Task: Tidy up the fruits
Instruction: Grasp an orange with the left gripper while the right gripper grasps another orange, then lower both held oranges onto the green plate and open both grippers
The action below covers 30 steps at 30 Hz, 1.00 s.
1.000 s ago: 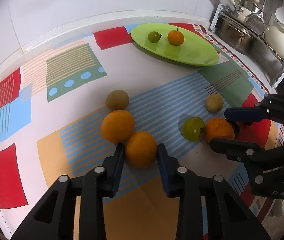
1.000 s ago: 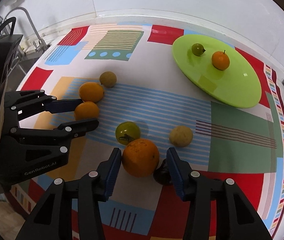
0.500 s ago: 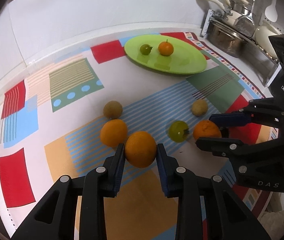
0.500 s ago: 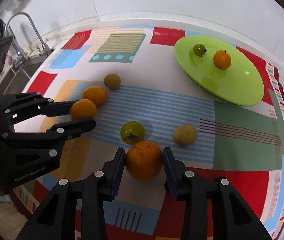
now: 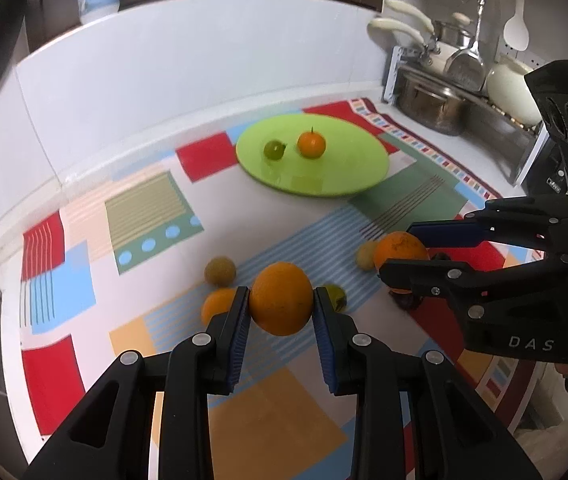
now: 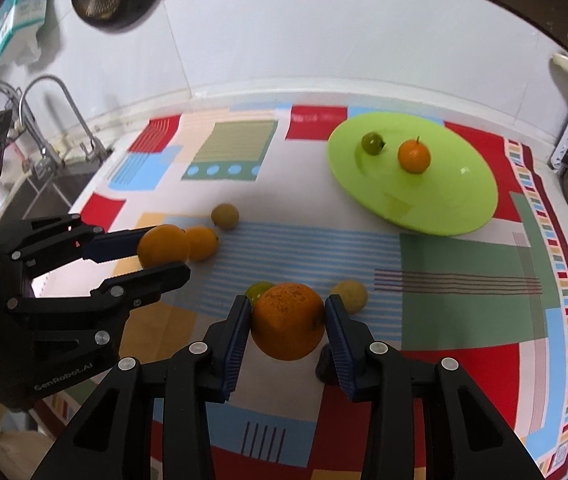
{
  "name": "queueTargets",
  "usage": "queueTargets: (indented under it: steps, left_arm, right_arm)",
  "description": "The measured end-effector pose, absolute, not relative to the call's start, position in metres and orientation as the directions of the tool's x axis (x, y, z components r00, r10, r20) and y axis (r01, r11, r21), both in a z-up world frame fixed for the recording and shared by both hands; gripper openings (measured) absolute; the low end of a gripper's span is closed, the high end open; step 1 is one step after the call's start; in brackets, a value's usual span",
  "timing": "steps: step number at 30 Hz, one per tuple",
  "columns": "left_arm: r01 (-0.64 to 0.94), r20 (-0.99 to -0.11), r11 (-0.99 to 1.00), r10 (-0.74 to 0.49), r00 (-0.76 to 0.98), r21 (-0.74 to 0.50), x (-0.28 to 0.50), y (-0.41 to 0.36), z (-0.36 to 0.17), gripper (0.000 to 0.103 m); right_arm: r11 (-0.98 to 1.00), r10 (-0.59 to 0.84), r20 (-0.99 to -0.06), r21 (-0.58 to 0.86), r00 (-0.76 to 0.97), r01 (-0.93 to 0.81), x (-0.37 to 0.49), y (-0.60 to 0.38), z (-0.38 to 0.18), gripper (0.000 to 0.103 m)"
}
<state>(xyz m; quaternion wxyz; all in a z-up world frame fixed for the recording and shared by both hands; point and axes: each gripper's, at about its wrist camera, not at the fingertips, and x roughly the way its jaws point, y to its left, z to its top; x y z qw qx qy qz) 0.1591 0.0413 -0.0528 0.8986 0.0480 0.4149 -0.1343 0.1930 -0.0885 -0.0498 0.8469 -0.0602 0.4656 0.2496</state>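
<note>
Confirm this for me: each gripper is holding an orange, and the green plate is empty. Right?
Not quite. Each gripper does hold an orange, but the green plate isn't empty: the right wrist view shows a small orange fruit and a small green fruit on it.

A patchwork-coloured mat covers the counter, carrying a green plate and loose fruits.
</note>
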Motion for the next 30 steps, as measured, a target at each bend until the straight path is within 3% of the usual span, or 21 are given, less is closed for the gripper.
queueTargets:
  steps: [30]
  left_arm:
    - [0.382,-0.655,0.924,-0.287,0.699,0.003,0.222,-0.006,0.010,0.031]
  right_arm:
    - [0.935,0.337,-0.688,0.166,0.642,-0.313,0.238,-0.147,0.012,0.039]
